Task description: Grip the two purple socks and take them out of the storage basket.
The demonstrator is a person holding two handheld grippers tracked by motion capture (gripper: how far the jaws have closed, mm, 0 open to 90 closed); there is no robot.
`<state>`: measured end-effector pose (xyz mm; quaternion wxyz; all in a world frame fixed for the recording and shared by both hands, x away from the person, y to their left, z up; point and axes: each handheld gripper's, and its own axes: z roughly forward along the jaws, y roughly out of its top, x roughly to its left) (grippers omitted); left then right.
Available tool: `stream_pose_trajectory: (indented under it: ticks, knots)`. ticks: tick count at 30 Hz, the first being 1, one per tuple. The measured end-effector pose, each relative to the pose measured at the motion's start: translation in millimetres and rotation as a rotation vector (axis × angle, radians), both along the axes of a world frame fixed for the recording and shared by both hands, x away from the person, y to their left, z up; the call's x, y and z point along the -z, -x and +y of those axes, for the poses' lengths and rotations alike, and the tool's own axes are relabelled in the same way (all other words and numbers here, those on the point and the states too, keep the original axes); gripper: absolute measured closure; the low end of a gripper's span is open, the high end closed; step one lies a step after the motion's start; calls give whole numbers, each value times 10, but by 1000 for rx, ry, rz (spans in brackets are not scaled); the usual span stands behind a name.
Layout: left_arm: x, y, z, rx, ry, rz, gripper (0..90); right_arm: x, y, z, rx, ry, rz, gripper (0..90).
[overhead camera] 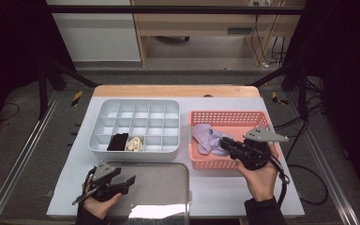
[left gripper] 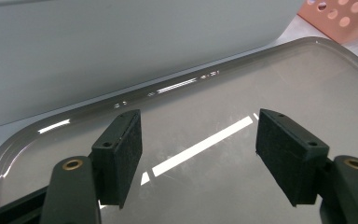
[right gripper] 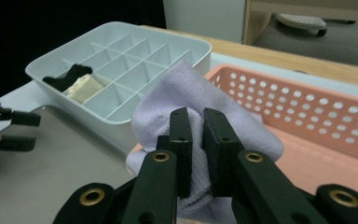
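High view. Lavender sock [overhead camera: 207, 137] in left half of pink perforated basket [overhead camera: 262, 119], bunched, long axis running from basket's left wall down-right toward right gripper [overhead camera: 227, 143]; near end pinched in that gripper, far end draped toward basket's left rim. Right hand [overhead camera: 261, 178] below, at basket's near wall. White divided organizer [overhead camera: 168, 105] just left of basket; black folded item [overhead camera: 117, 141] and cream folded item [overhead camera: 134, 144] in adjoining front-row compartments. Grey tray [overhead camera: 168, 180] before organizer, near edge of white table mat [overhead camera: 215, 192]. Left gripper [overhead camera: 129, 182] over tray's left part, pointing right, held by left hand [overhead camera: 101, 201].

Left gripper view. Jaws spread wide, nothing between; pads [left gripper: 126, 149] hovering above tray surface [left gripper: 242, 84]. Organizer wall [left gripper: 121, 46] just beyond tray rim; basket corner [left gripper: 340, 14] at upper right.

Right gripper view. Jaws clenched on sock [right gripper: 186, 93], fabric bulging upward and to both sides of pads [right gripper: 182, 140]. Sock lifted over basket's near-left corner [right gripper: 307, 107]. Organizer [right gripper: 121, 46] beyond, black and cream items in its left compartments. Left gripper at far left edge above tray [right gripper: 51, 158].
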<state>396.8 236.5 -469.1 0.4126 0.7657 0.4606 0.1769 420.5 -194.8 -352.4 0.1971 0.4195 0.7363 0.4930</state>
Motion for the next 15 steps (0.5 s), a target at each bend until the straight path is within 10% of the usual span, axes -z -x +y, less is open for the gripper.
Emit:
stream_pose_trajectory:
  ticks: [15]
  knots:
    - [3,0,-1,-2,0,2,309,357,393,47,-108,5,30,823]
